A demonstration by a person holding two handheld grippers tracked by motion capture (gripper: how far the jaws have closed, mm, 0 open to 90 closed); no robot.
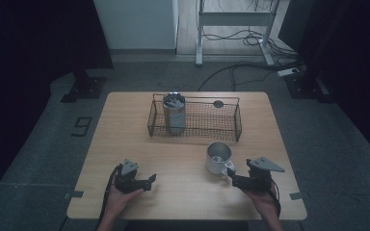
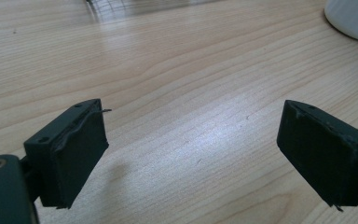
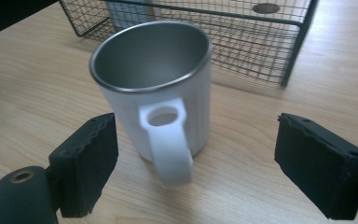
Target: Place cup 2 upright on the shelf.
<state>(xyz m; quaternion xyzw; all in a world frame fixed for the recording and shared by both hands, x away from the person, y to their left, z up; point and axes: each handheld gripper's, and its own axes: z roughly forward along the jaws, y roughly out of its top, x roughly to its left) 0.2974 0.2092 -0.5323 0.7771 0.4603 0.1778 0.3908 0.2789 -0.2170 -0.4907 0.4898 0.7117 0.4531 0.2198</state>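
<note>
A white mug [image 1: 218, 158] with a steel inside stands upright on the wooden table [image 1: 125, 125], its handle toward my right gripper [image 1: 234, 178]. In the right gripper view the mug [image 3: 161, 88] stands just ahead of the right gripper [image 3: 196, 161], whose jaws are open and wide apart, the handle reaching in between them without touching. My left gripper [image 1: 150, 181] rests near the table's front left, open over bare wood. Its jaws are spread in the left gripper view, the left gripper [image 2: 193, 149] empty, and the mug's base [image 2: 354, 18] shows at the top right.
A black wire basket [image 1: 195, 118] stands at the back middle of the table, with a metal can [image 1: 174, 113] upright in its left end. A small dark round spot [image 1: 218, 103] lies behind the basket. Cables [image 1: 250, 38] run over the floor beyond the table.
</note>
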